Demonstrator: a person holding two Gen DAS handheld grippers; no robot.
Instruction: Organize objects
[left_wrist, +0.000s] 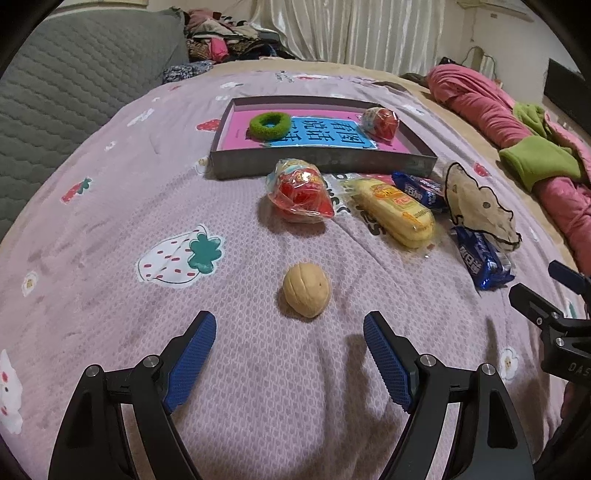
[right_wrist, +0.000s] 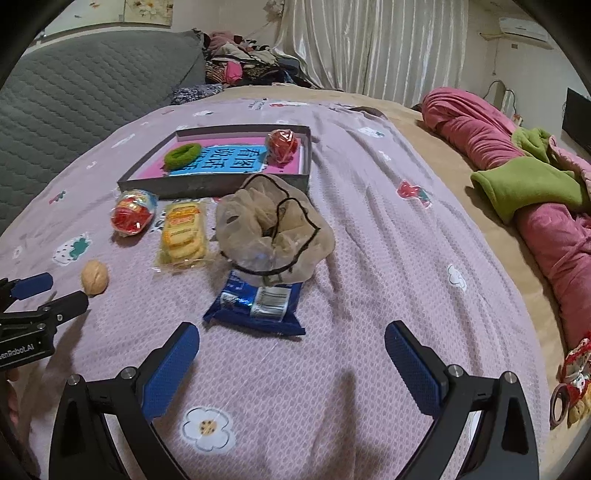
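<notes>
Both tongs, left gripper (left_wrist: 290, 341) and right gripper (right_wrist: 291, 345), spread and empty, near walnut (left_wrist: 306, 294), blue wrapper (right_wrist: 255, 308) just behind beige scrunchie (right_wrist: 273, 229), "OpenRobot.AI" partly legible on the left tongs.

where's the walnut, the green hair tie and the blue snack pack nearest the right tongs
walnut (left_wrist: 306, 290): left wrist view, middle of its shell
green hair tie (left_wrist: 270, 126): left wrist view, lower band of the ring, inside the box
blue snack pack (right_wrist: 255, 308): right wrist view, middle of the wrapper
</notes>
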